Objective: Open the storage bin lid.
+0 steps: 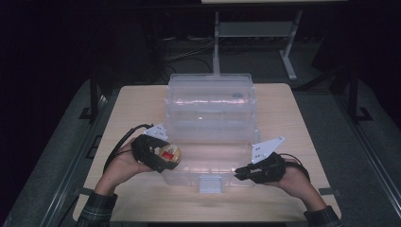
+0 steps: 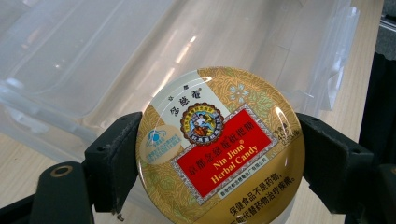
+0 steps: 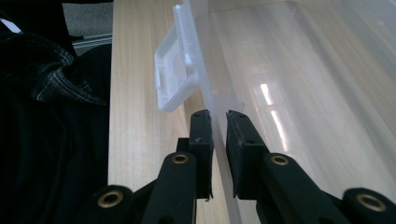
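While my left gripper [image 2: 219, 154] is clamping the round candy tin [image 2: 219, 149] at centre frame, my right gripper [image 3: 219, 116] is pinching the clear bin's [image 1: 210, 101] opened lid [image 3: 280, 93] rim. Picking looks done; I'm judging the tin isn't yet inside.

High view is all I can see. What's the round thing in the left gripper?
Observer: A gold round tin with a red label reading Nin Jiom Herbal Candy.
Operator: Is it gripped squarely?
Observer: Yes, the left gripper has its fingers pressed on opposite edges of the tin, face up to the camera.
Operator: What is the right gripper doing?
Observer: The right gripper has its fingers closed on the thin edge of the clear plastic container, just short of its latch.
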The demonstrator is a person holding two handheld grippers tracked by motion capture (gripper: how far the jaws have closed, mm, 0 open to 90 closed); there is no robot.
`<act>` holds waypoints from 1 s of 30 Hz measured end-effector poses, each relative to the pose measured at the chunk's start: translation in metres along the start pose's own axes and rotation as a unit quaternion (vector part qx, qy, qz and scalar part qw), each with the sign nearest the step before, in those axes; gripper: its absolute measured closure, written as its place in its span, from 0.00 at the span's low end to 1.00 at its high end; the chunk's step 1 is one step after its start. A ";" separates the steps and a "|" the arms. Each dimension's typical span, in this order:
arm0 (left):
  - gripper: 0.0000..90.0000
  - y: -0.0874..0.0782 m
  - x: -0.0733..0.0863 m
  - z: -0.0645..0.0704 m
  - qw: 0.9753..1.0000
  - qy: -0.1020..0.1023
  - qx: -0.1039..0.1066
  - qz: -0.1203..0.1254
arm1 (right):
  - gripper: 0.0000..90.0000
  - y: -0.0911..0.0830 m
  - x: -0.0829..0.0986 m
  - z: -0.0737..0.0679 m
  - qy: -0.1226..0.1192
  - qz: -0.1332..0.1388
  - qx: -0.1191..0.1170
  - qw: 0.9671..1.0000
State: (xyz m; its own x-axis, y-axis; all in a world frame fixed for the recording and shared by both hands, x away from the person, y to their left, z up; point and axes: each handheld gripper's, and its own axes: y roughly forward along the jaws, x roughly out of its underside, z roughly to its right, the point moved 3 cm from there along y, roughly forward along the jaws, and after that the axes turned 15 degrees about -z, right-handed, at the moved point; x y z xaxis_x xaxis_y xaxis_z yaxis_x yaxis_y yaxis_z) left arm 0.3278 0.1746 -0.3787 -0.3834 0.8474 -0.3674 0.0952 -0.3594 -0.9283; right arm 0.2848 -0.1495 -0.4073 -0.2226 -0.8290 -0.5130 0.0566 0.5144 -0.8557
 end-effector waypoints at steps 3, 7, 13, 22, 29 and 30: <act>0.22 0.004 0.000 0.001 1.000 -0.001 0.003 -0.005 | 0.90 0.000 0.000 0.000 0.000 0.000 0.000 1.000; 0.22 0.007 0.000 0.001 1.000 0.004 0.006 -0.011 | 0.90 0.000 0.000 0.000 0.000 0.000 0.000 1.000; 0.22 0.006 0.000 0.001 1.000 0.003 0.007 -0.008 | 0.90 0.000 0.000 0.000 -0.001 0.000 0.000 1.000; 0.22 0.007 0.000 0.001 1.000 0.008 0.008 -0.008 | 0.90 0.000 0.000 0.000 -0.002 0.000 0.001 1.000; 0.21 0.008 0.000 0.002 1.000 0.012 0.006 -0.011 | 0.90 0.000 0.000 0.000 -0.002 -0.001 0.002 1.000; 0.21 0.007 0.000 0.002 1.000 0.011 0.008 -0.010 | 0.90 0.000 0.000 0.000 -0.003 -0.001 0.001 1.000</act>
State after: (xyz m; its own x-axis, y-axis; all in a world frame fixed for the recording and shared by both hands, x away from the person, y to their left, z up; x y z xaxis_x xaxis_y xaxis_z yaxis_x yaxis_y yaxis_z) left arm 0.3268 0.1709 -0.3854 -0.3643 0.8626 -0.3509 0.0733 -0.3491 -0.9342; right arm 0.2850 -0.1493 -0.4071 -0.2178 -0.8309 -0.5121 0.0583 0.5127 -0.8566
